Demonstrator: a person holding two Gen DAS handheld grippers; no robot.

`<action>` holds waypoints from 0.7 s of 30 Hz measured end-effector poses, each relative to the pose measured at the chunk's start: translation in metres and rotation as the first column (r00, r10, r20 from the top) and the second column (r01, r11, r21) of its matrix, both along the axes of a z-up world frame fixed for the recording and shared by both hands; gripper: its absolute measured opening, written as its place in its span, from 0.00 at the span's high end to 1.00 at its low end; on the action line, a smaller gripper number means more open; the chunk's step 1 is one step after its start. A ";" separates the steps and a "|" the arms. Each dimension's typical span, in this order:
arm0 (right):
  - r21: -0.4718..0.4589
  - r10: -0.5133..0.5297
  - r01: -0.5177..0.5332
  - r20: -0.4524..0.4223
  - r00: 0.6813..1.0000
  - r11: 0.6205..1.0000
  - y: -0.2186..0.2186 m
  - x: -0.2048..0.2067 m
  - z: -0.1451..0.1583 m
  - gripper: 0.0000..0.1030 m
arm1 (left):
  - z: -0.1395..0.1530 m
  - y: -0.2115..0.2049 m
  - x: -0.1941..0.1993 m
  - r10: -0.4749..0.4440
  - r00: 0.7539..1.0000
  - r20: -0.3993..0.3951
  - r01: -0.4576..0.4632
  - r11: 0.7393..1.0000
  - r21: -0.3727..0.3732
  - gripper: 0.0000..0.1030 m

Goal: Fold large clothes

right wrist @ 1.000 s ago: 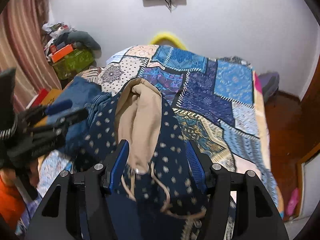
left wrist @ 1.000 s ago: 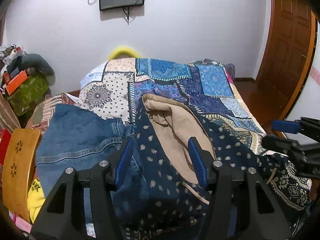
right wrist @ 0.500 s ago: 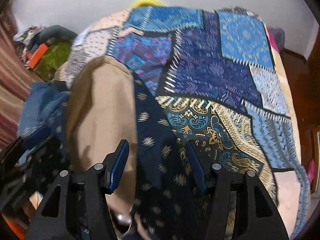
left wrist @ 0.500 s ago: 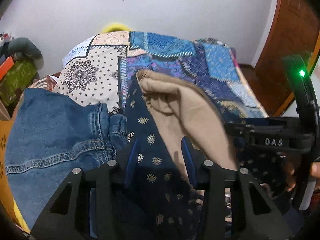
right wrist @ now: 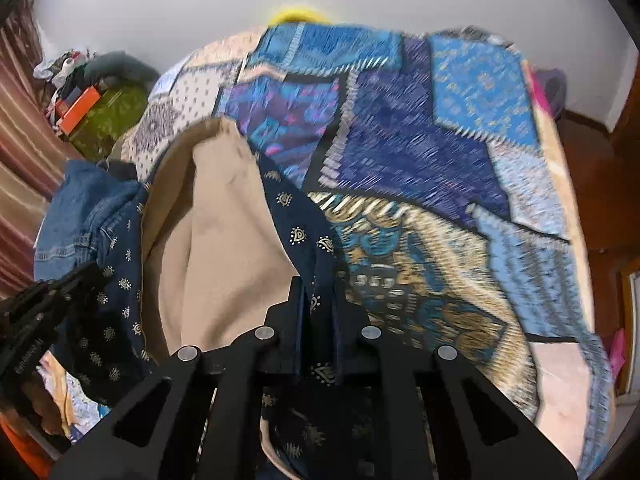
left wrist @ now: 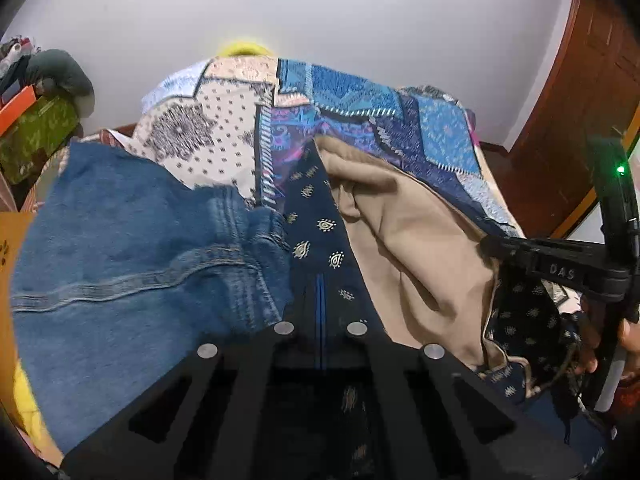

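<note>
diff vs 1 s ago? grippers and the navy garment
Both grippers dropped closer to the bed and their jaws have just been closing. The left gripper is now shut on the navy patterned garment; the right gripper is pinching a fold of it too. Before, both stood open over it. The jeans and patchwork bedspread stayed put.

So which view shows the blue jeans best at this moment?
The left wrist view: the blue jeans fill its left half, with seams and stitching plain, lying against the navy patterned garment. The right wrist view catches only a small bunched part of the jeans at its left edge, behind the garment's beige lining.
</note>
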State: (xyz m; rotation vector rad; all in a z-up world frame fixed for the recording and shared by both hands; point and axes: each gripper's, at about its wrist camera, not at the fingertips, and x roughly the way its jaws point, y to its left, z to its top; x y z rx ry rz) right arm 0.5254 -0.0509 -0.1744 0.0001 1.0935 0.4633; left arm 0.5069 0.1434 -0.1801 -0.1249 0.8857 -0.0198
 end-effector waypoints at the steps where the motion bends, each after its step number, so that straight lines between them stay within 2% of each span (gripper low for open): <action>1: 0.021 0.001 -0.001 -0.001 1.000 1.000 -0.005 -0.004 0.007 0.91 | 0.007 0.000 -0.006 -0.010 1.000 0.007 0.010 1.000 0.001 1.00; 5: 0.036 0.030 -0.032 0.050 0.998 0.999 -0.013 -0.026 0.037 0.91 | 0.024 -0.006 -0.017 -0.061 0.998 -0.001 0.061 0.998 -0.028 1.00; 9: -0.009 0.076 -0.075 0.101 0.992 0.997 -0.012 -0.052 0.053 0.91 | 0.031 -0.025 -0.021 -0.070 0.998 -0.004 0.070 0.997 0.038 1.00; 12: -0.022 0.098 -0.096 0.115 0.989 0.995 -0.014 -0.065 0.055 0.91 | 0.024 -0.038 -0.016 -0.082 0.997 -0.017 0.083 0.989 0.121 0.98; 14: -0.025 0.109 -0.106 0.125 0.986 0.994 -0.016 -0.070 0.055 0.91 | 0.017 -0.039 -0.008 -0.071 0.997 -0.037 0.076 0.987 0.140 0.96; 16: -0.033 0.125 -0.121 0.139 0.982 0.992 -0.017 -0.076 0.055 0.91 | 0.008 -0.034 0.003 -0.050 0.996 -0.069 0.058 0.991 0.118 0.93; 19: -0.047 0.143 -0.138 0.155 0.977 0.989 -0.017 -0.078 0.052 0.91 | -0.006 -0.024 0.020 -0.014 0.994 -0.113 0.020 0.999 0.045 0.88; 21: -0.056 0.147 -0.139 0.168 0.975 0.989 -0.017 -0.076 0.049 0.91 | -0.013 -0.022 0.028 -0.008 0.992 -0.125 0.012 0.999 0.032 0.86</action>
